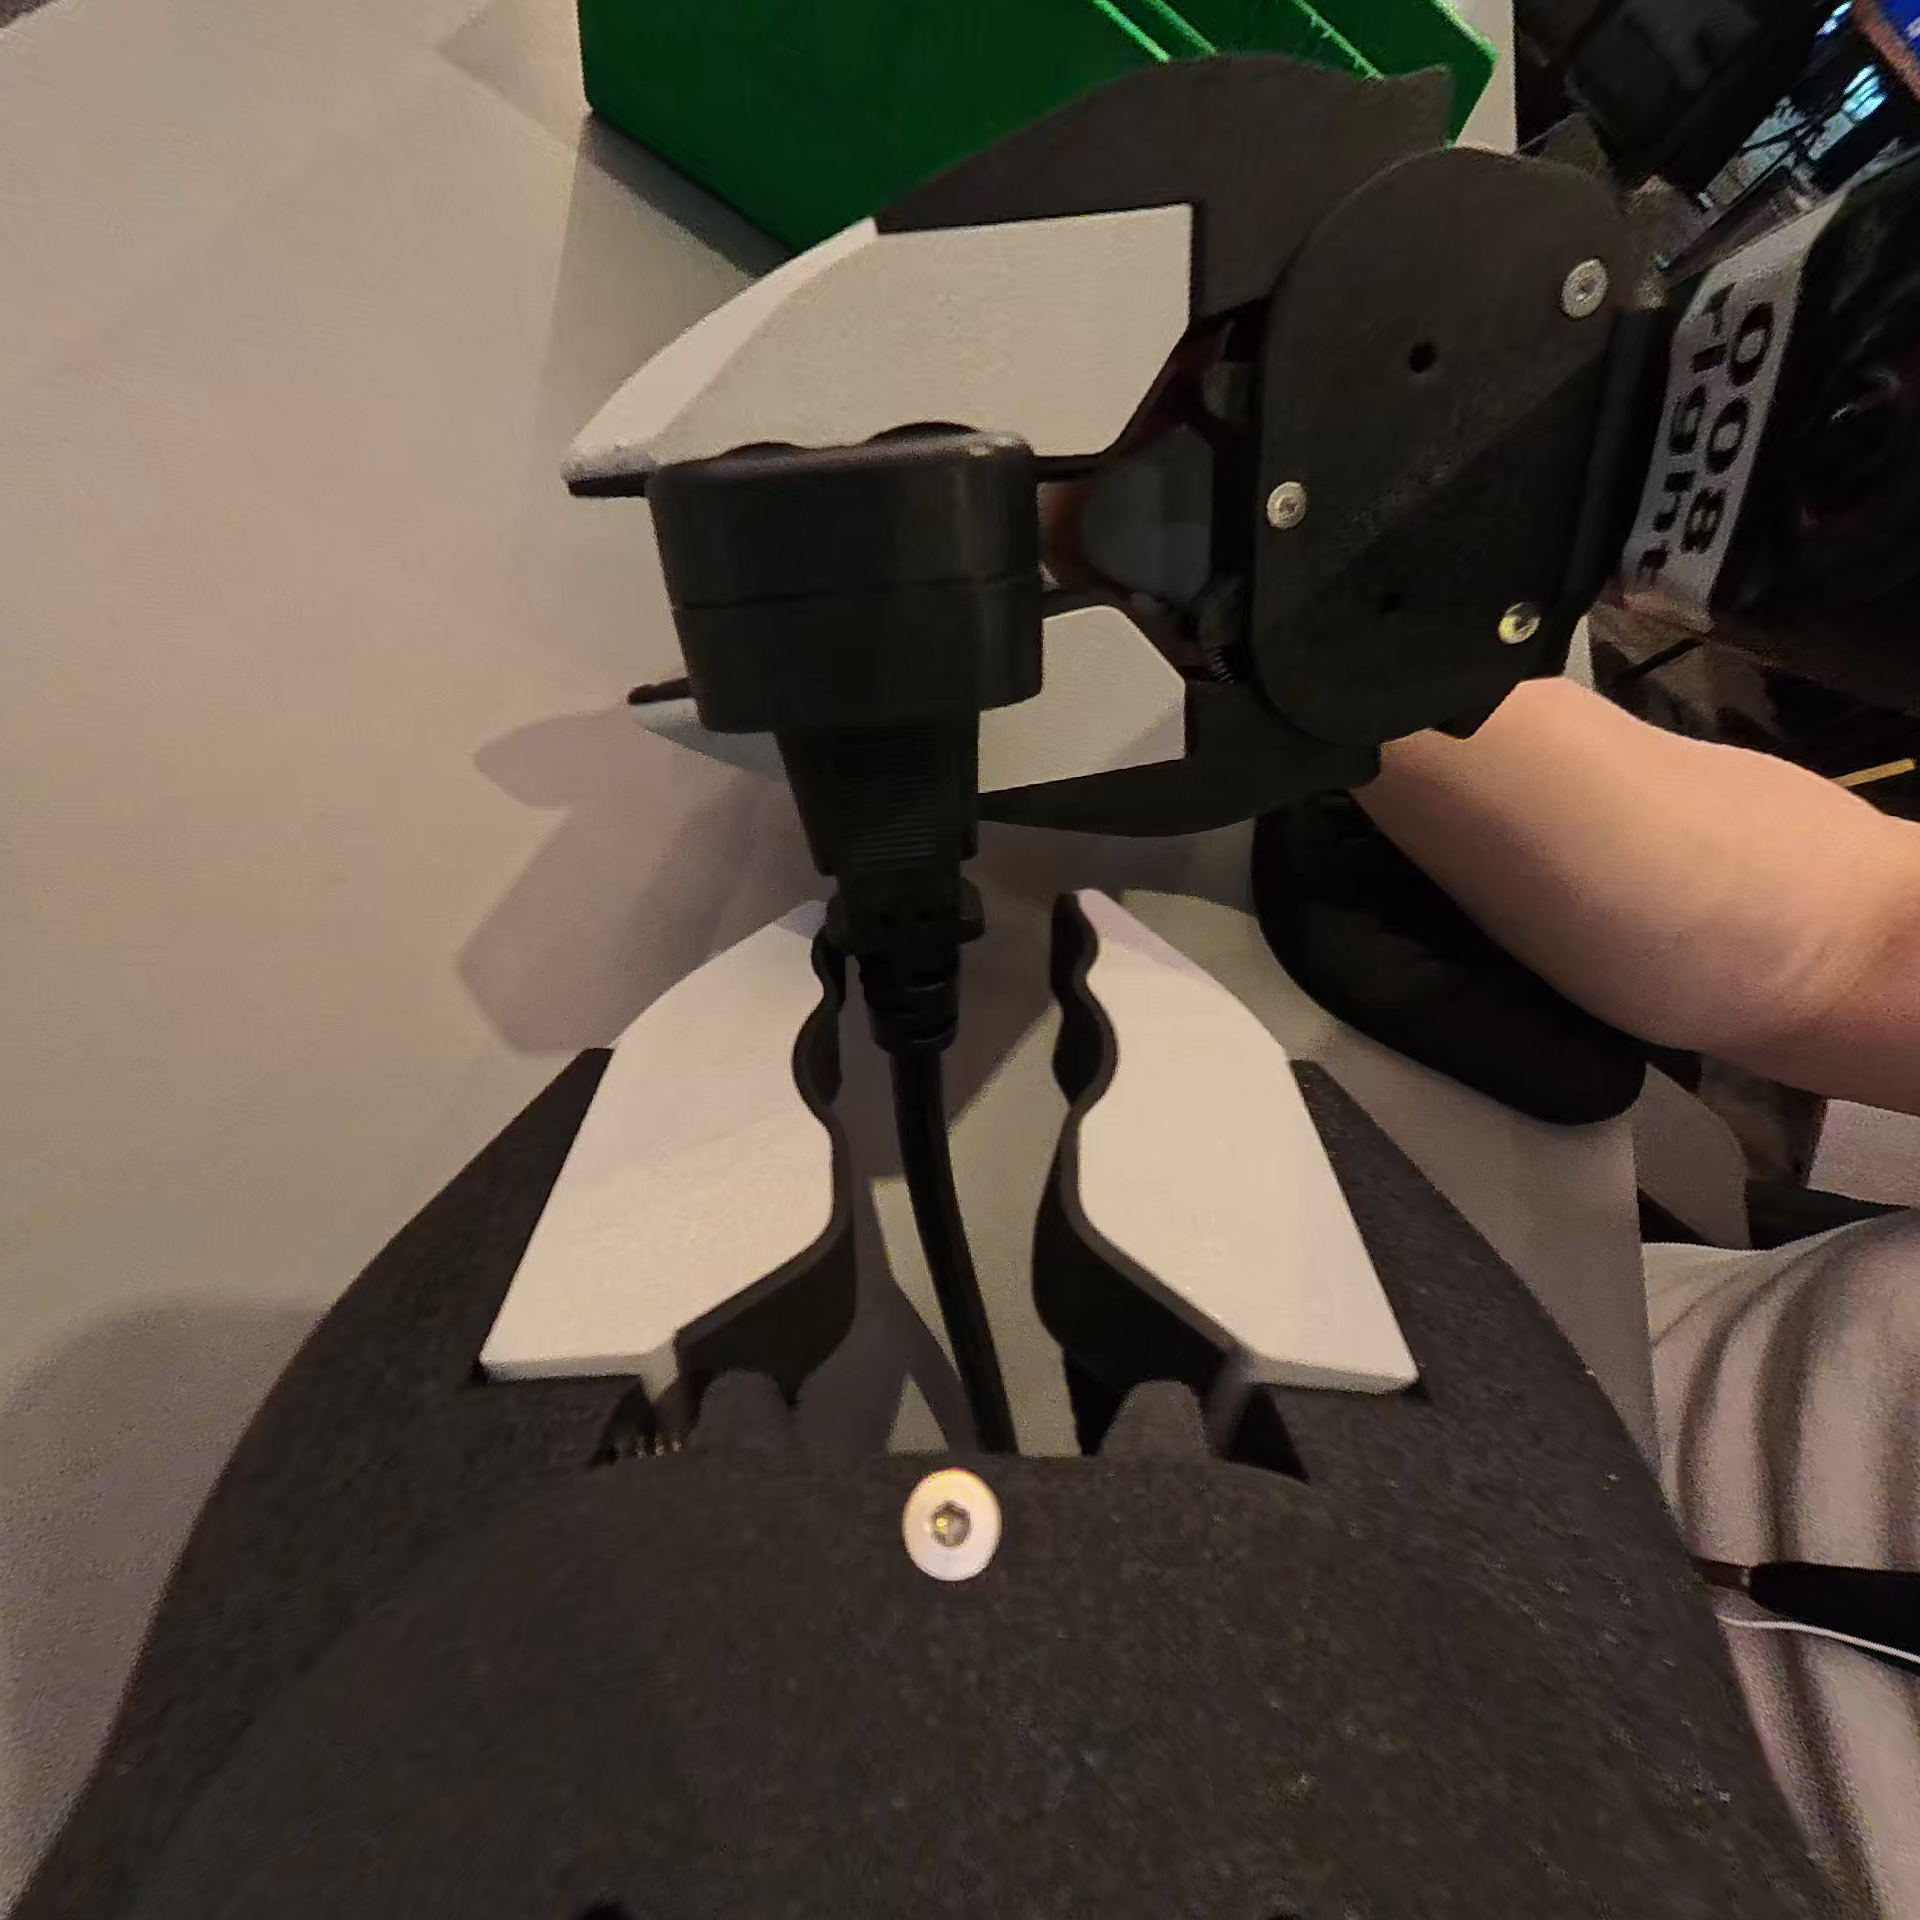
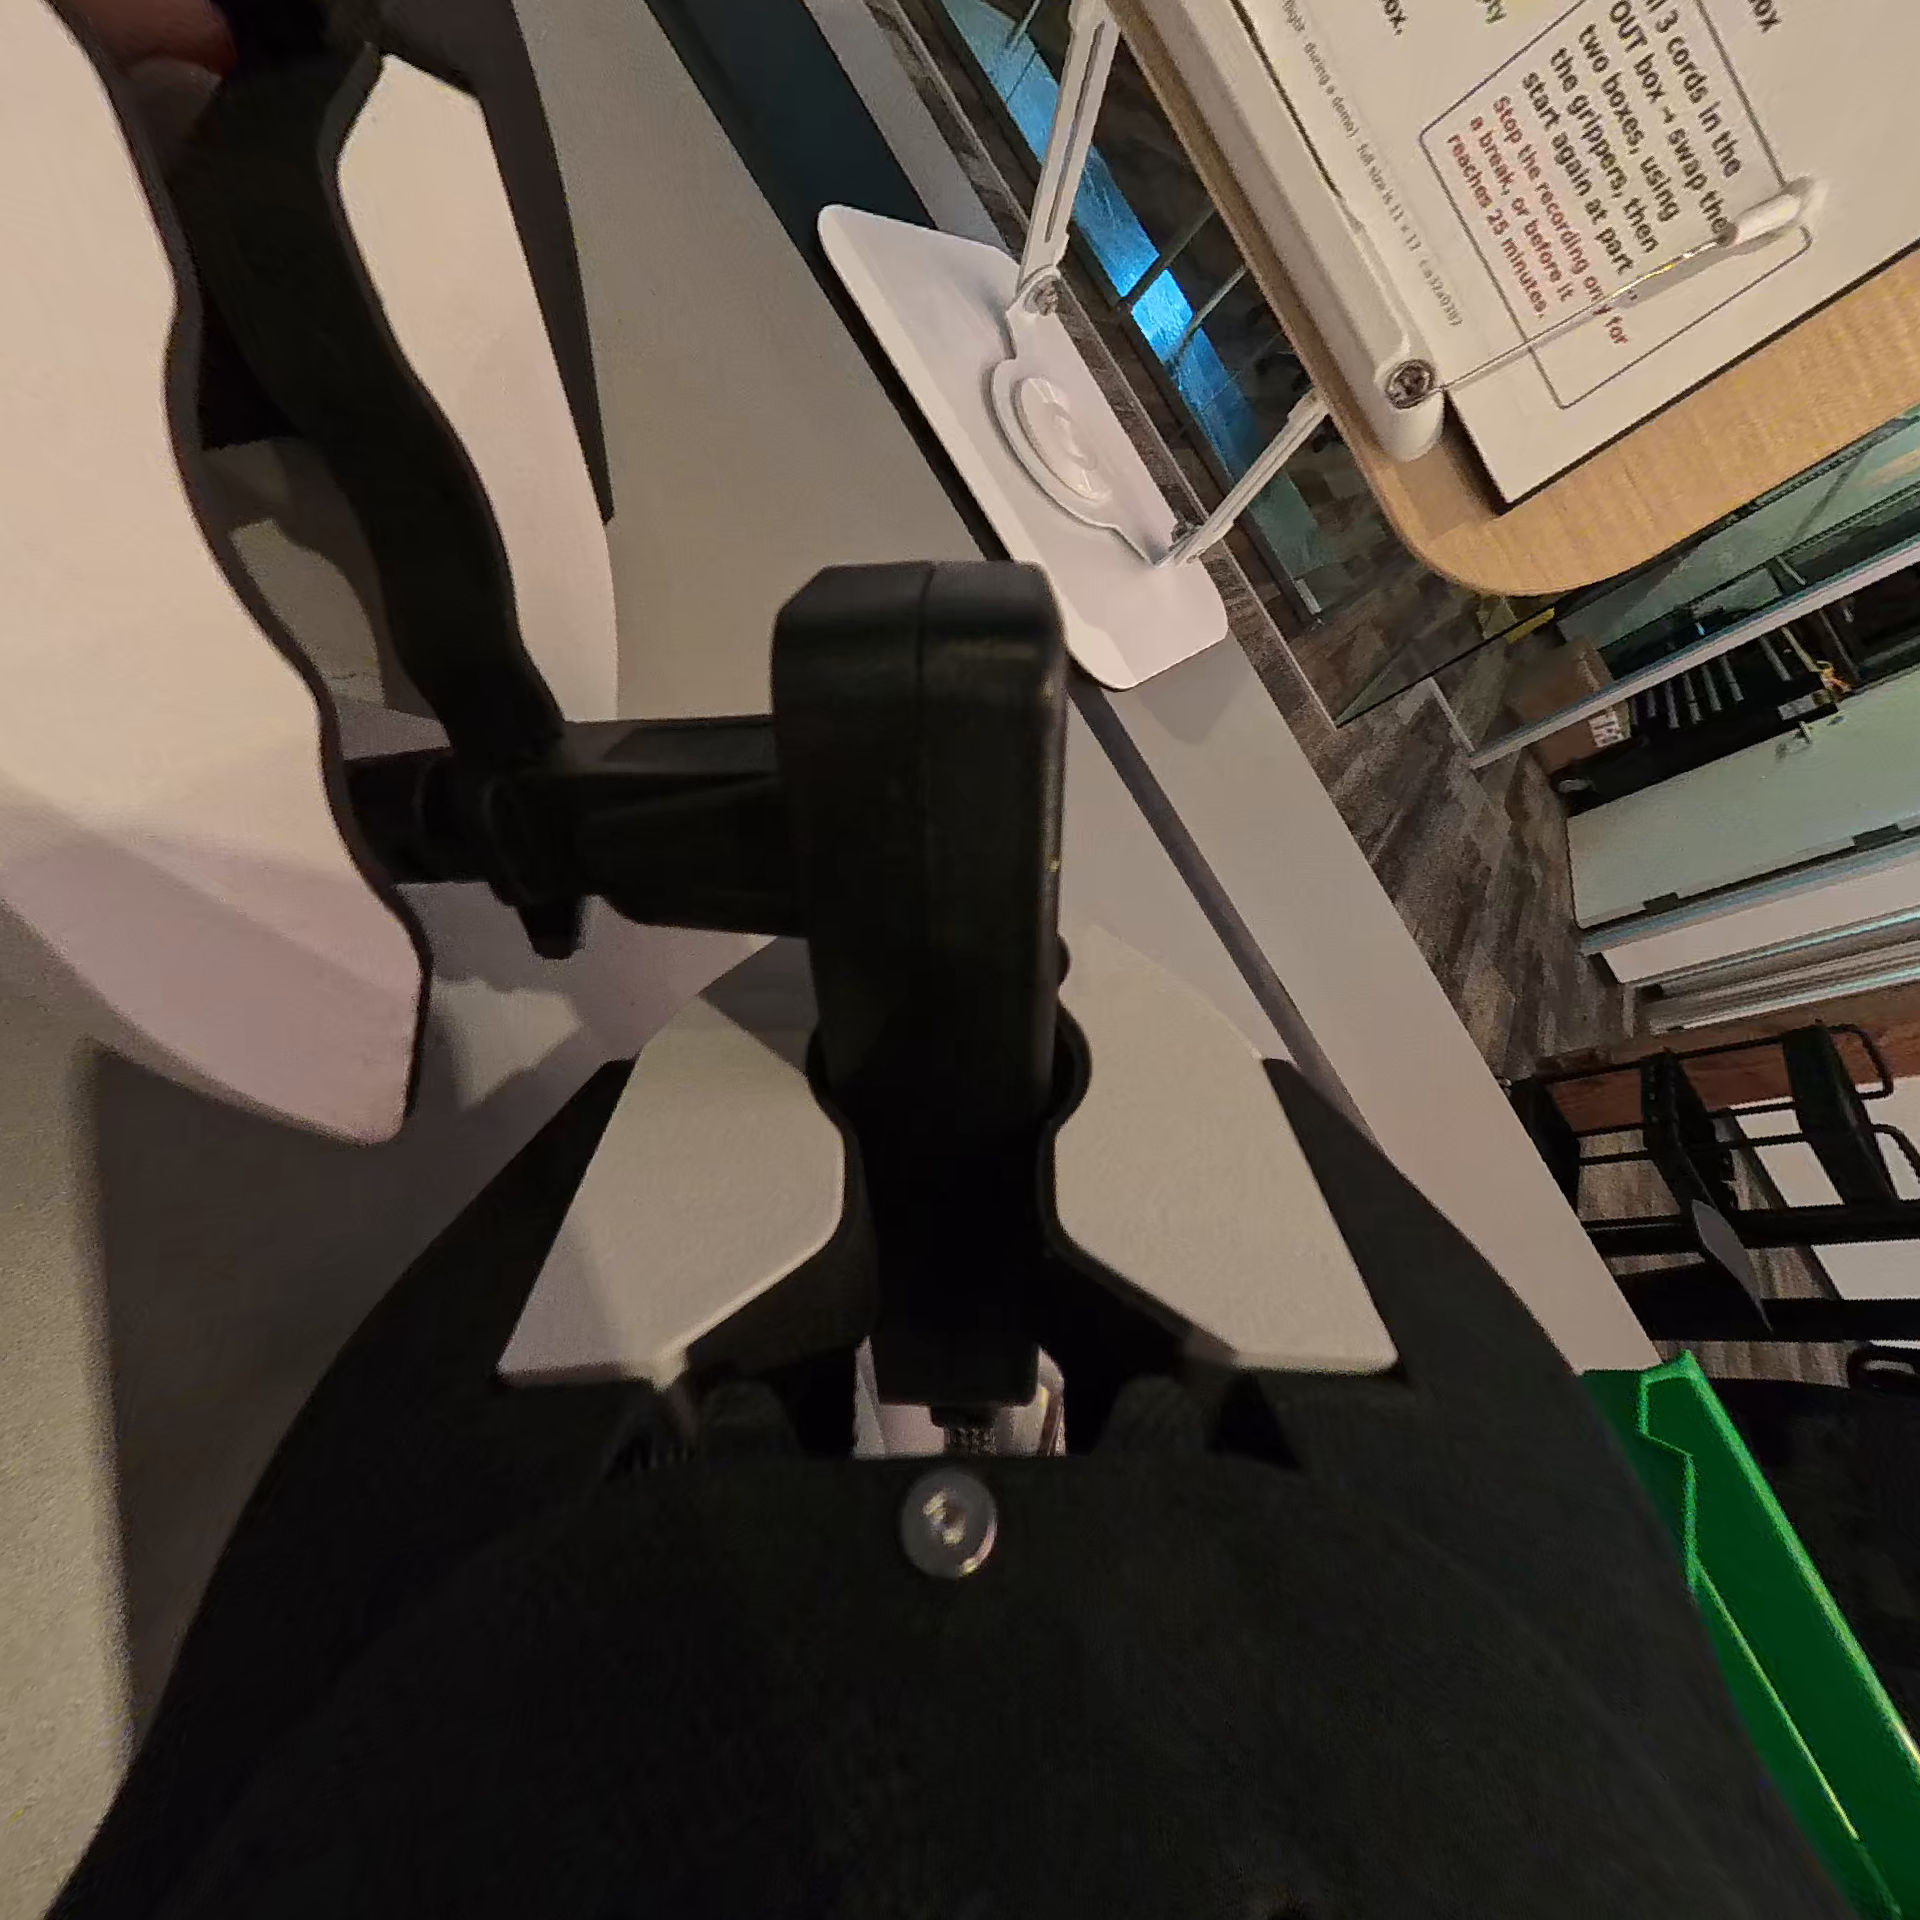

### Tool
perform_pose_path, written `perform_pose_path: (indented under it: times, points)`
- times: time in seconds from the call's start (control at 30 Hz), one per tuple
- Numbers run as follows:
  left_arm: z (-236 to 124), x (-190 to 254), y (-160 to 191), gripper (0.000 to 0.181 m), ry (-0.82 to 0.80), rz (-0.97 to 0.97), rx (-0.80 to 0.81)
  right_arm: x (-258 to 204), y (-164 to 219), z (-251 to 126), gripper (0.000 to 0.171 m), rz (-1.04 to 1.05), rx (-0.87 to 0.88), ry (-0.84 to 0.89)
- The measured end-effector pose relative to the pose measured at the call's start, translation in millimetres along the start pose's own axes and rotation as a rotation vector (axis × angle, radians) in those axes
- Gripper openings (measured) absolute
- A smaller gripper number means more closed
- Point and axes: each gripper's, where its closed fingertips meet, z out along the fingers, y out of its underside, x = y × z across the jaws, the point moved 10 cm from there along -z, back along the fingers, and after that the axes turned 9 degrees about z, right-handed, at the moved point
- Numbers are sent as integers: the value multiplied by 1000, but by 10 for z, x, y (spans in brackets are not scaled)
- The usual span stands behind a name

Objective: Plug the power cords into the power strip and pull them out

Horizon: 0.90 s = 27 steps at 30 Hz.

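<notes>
A black power plug (image 1: pixel 842 592) with a ribbed neck hangs in the air, and its black cord (image 1: pixel 935 1195) runs back between my left gripper's fingers. My left gripper (image 1: pixel 951 925) is open; its left finger touches the neck and the right one stands clear. My right gripper (image 1: pixel 644 592) comes in from the right and is shut on the plug body, one finger above and one below. In the right wrist view the plug (image 2: pixel 925 831) sits clamped in my right gripper (image 2: pixel 945 1039), and my left gripper (image 2: pixel 488 831) straddles the neck at left. No power strip is in view.
A green box (image 1: pixel 831 104) stands on the white table behind the plug; it also shows in the right wrist view (image 2: pixel 1766 1610). A white sheet stand (image 2: pixel 997 343) sits near the table's far edge (image 2: pixel 1195 831). A person's forearm (image 1: pixel 1662 883) holds the right gripper.
</notes>
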Motion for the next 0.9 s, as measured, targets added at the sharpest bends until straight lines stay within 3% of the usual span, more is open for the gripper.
perform_pose_path:
  times: [0.03, 0.43, 0.63, 0.77, 0.9]
  points:
    - [1, 3, -4, 41, 14, -8, 1, 3, 1, -1, 31, -3, -2, 4]
    - [-114, 37, -48, 48, 20, -31, -49, -4, 13, 9, 31, 39, 10, -18]
    - [-338, -12, -100, 49, -129, -31, 21, -24, 30, 30, 31, 54, -3, -38]
    - [-209, -55, -60, 52, -136, -30, 3, -46, -28, 5, 30, 54, 34, -36]
    - [-110, -67, -37, 25, -5, -61, 97, -62, -28, 6, 31, 48, 36, -34]
